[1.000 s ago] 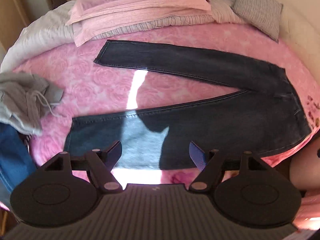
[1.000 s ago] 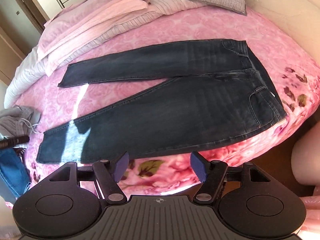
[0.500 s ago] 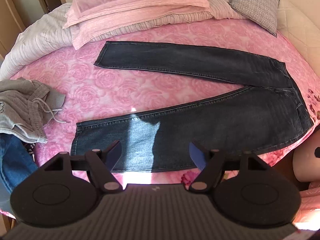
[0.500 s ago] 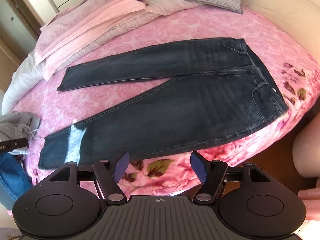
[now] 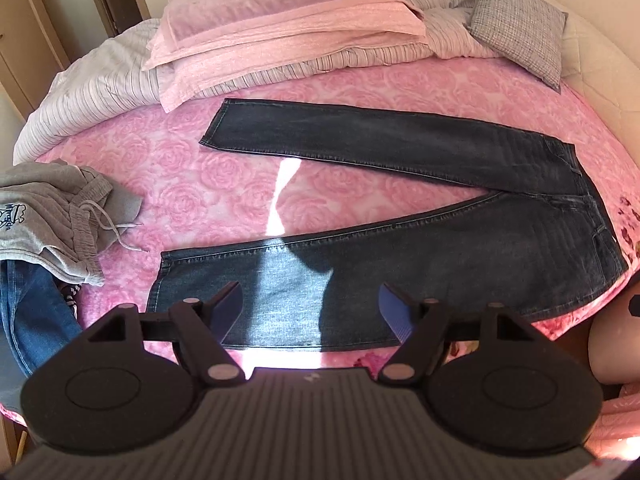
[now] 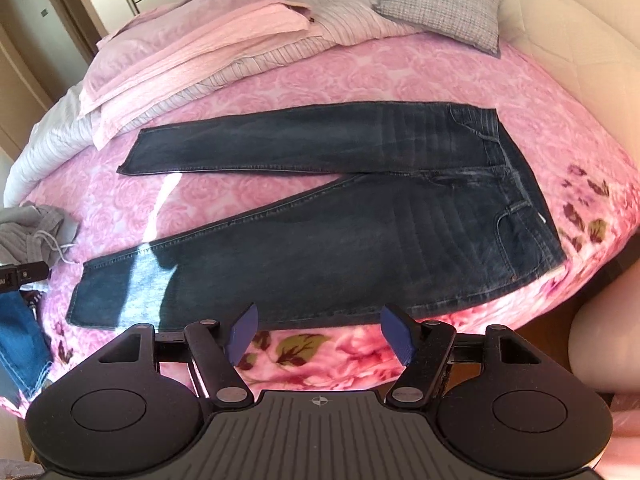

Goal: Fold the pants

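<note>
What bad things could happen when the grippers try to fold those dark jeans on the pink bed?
1. The near leg of the dark jeans lies right along the bed's front edge, so a pull toward the camera could drag it off.
2. The legs are spread apart, so folding one over the other might leave the hems uneven.
3. The grey sweatpants sit close to the near hem, and the left gripper, open above that leg, might snag their drawstring.

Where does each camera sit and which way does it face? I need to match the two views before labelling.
Left wrist: on the left gripper, looking down at the near leg of the dark jeans; its open fingers show.
Right wrist: on the right gripper, nearer the waistband; its open fingers show.
Shared: jeans, pink bedspread, checked pillow, grey sweatpants.
</note>
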The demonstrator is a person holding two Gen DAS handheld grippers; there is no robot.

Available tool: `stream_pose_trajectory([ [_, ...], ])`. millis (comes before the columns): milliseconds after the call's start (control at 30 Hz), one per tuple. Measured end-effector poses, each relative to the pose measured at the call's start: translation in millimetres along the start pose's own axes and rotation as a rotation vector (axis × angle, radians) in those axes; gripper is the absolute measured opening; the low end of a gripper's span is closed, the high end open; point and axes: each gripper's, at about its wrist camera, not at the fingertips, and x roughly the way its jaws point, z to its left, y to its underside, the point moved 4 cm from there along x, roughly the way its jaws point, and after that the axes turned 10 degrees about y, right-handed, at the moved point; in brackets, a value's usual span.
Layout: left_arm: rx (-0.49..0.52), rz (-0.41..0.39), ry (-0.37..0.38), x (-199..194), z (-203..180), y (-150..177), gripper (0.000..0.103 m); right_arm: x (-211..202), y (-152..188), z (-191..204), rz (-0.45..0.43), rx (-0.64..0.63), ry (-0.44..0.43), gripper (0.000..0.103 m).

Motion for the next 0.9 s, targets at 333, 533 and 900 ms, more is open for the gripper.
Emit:
stream_pose_trajectory([
  [333,-0.096,-0.029,-0.072,-9.6,-39.7,20.0,0.076,-11.1,-2.1,-47.5,-0.049,-0.131,-0.015,0.065],
  [533,-0.069,0.014,-0.019,10.4,-47.2,17.5,0.077,3.5,0.7,-55.1,-0.023,-0.061,0.024,0.066],
  [900,0.055,0.039,0.015,56.7,-11.9,-22.7,0.077,38.6,-11.3,-17.5,0.028,0.030,0.053,0.066],
])
